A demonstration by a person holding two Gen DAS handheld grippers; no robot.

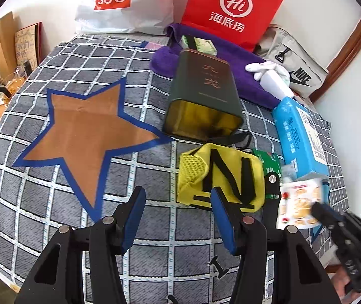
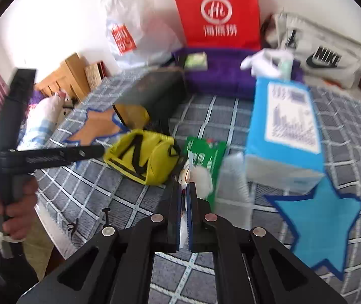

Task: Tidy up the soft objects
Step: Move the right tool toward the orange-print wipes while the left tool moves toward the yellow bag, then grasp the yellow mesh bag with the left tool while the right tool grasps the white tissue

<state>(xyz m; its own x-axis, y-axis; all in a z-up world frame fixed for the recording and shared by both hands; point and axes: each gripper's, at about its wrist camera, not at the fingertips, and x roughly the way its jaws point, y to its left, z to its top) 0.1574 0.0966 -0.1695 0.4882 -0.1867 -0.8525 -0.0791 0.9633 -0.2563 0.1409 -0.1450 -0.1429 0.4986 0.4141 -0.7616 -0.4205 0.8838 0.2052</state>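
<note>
Several soft things lie bunched beside the dark green tin point(image 1: 203, 93) that rests on its side on the checked bedcover point(image 1: 135, 248): a yellow pouch point(image 1: 221, 174) with black straps just in front of the tin's open mouth, a green packet point(image 2: 205, 157) touching the pouch's far side, a blue tissue pack point(image 1: 300, 136) beyond that, and a purple towel point(image 1: 243, 76) behind the tin with a white cloth point(image 1: 269, 69) on it. The right hand-held gripper point(image 2: 184, 190) is closed, its pads pinching the edge of a white printed sachet point(image 1: 299, 202) beside the green packet. The left hand-held gripper point(image 1: 178, 217) stands partly open with nothing between its pads, one pad over the near edge of the pouch. By my reading the sorting has barely begun: both star patches, brown point(image 1: 84, 136) and blue point(image 2: 317, 217), are bare, and the whole cluster remains to be placed
</note>
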